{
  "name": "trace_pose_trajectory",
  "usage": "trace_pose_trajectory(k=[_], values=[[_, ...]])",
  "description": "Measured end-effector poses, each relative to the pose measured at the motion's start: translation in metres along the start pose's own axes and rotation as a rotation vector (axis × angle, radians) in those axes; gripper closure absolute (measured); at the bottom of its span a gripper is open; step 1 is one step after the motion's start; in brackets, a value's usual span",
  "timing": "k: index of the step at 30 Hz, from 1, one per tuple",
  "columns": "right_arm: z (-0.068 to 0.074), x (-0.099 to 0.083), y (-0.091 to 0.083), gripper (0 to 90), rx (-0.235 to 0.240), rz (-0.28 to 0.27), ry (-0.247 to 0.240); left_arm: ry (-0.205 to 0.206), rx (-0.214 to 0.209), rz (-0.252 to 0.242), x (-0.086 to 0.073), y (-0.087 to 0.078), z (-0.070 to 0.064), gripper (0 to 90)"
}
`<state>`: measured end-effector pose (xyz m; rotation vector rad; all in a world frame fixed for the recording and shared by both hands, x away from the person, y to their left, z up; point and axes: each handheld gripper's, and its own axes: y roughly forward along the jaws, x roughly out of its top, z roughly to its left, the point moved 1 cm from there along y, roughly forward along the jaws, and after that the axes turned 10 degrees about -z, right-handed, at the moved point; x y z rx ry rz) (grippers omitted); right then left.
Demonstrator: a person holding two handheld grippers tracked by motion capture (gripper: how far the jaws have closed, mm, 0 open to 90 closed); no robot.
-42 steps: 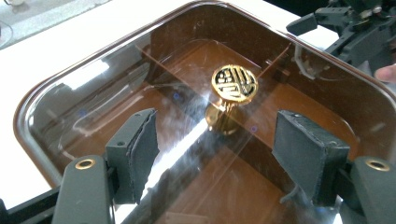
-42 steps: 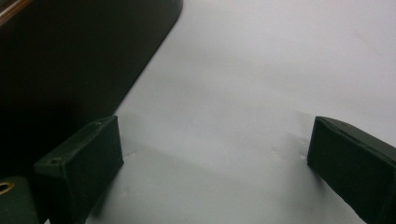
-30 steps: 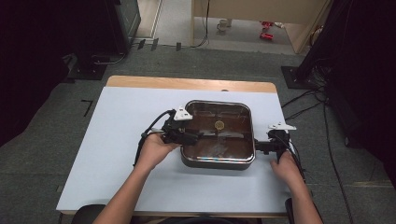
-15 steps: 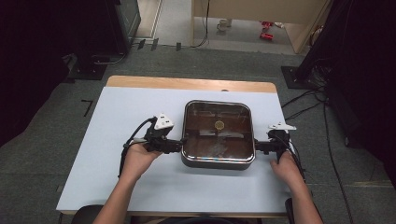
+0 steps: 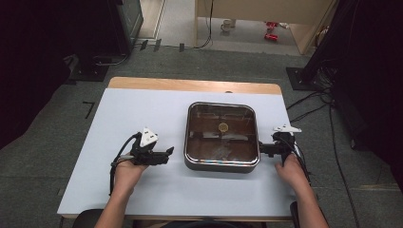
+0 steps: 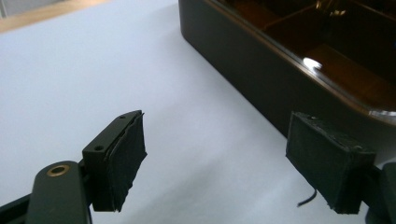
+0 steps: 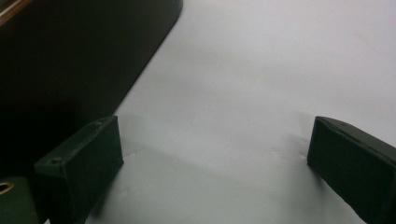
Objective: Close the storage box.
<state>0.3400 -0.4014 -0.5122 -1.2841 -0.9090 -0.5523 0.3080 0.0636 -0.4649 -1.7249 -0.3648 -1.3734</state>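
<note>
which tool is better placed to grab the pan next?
Right. The right tool sits open right beside the pan; the left tool, also open, is a clear gap away on the table.

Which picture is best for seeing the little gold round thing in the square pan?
The high view: it looks straight down through the pan, so the gold round thing sits clear in the middle. The left gripper view catches the pan's dark side and a blurry bright glint at the top edge. The right gripper view gives just the pan's dark outer wall.

One pan [image 5: 221, 164], one table [image 5: 142, 109], two hand-held grippers: left [image 5: 167, 156], right [image 5: 264, 148].
</note>
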Motion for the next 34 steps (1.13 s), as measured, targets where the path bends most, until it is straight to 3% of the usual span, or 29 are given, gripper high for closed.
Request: trace_pose_trajectory(k=[4, 10, 13, 17, 22, 34], values=[[0.0, 0.0, 0.0, 2.5, 0.0, 0.0, 0.0, 0.003, 0.008, 0.014, -0.01, 0.002, -0.002, 19.6], [0.0, 0.0, 0.0, 2.5, 0.0, 0.0, 0.0, 0.01, -0.019, 0.042, -0.019, 0.007, -0.015, 19.5], [0.0, 0.0, 0.0, 2.5, 0.0, 0.001, 0.0, 0.027, -0.033, 0.085, -0.025, 0.011, -0.021, 18.9], [0.0, 0.0, 0.0, 2.5, 0.001, 0.001, 0.002, 0.013, -0.01, 0.125, -0.033, 0.02, -0.028, 18.2], [0.0, 0.0, 0.0, 2.5, 0.001, 0.0, 0.002, 0.012, -0.001, 0.108, -0.035, 0.023, -0.035, 18.7], [0.0, 0.0, 0.0, 2.5, 0.001, 0.001, 0.001, 0.011, -0.002, 0.111, -0.035, 0.023, -0.034, 18.2]])
